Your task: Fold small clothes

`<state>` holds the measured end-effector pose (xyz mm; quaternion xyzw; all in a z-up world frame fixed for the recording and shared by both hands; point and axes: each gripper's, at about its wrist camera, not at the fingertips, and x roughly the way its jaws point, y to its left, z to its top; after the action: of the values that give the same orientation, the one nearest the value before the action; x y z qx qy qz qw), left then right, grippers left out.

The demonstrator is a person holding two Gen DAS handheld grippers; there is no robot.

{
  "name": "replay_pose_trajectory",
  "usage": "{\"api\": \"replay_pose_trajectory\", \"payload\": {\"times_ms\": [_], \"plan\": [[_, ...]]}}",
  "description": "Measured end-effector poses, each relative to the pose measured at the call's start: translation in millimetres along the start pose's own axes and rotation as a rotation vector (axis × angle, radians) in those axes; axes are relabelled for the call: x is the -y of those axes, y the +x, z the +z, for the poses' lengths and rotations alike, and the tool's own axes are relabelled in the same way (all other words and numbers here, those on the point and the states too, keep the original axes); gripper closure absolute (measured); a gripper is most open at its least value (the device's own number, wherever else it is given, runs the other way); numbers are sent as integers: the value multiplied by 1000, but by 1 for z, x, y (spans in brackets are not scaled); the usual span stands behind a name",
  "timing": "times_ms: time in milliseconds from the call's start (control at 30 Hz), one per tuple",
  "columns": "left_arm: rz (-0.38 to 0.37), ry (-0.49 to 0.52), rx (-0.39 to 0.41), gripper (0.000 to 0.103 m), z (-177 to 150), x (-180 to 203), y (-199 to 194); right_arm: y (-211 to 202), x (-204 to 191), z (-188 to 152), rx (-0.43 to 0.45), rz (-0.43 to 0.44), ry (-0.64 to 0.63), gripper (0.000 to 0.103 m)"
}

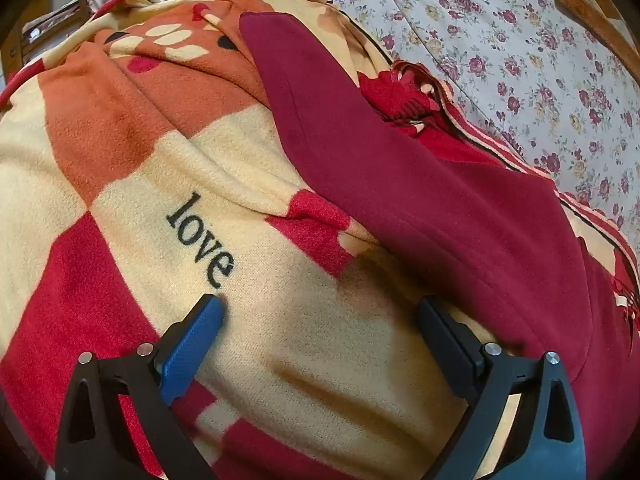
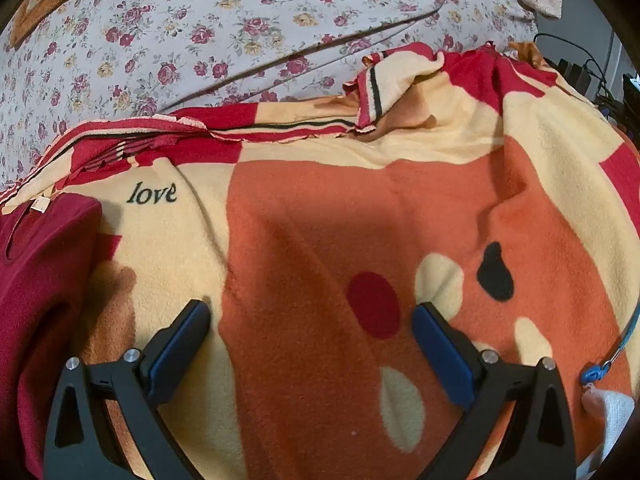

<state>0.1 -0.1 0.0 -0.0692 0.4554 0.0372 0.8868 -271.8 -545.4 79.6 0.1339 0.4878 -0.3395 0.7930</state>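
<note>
A soft maroon fleece garment (image 1: 400, 168) lies loosely on a fleece blanket of red, orange and cream blocks (image 1: 280, 340), at two o'clock from the released left claw (image 1: 320, 312). Further right, the right claw (image 2: 310, 316) hangs released over bare blanket. The garment looks light and limp; pinching an edge or corner seems best.

A home bedroom; a fleece blanket (image 2: 360, 220) lies spread over a floral bedsheet (image 2: 240, 32).
</note>
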Motion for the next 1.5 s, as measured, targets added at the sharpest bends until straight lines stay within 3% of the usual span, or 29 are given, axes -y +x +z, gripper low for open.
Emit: {"api": "replay_pose_trajectory", "payload": {"times_ms": [433,633,767,1000,1133,1333,1500], "plan": [[11,-3,-20,21,2,0,-2,0,0,0,0,0,0,0],[-34,5,-54,22,-4,-7,-11,0,0,0,0,0,0,0],[-54,-9,-57,33,-6,-8,-27,0,0,0,1,0,0,0],[-123,96,11,36,-19,8,-77,-2,1,1,-9,6,1,0],[-172,139,47,36,-23,19,-105,-28,2,-3,32,-30,-9,1],[-234,198,59,36,-37,41,-136,-103,8,-19,91,-95,-20,1],[-283,244,55,36,-52,61,-155,-162,7,-43,124,-144,-128,1]]}}
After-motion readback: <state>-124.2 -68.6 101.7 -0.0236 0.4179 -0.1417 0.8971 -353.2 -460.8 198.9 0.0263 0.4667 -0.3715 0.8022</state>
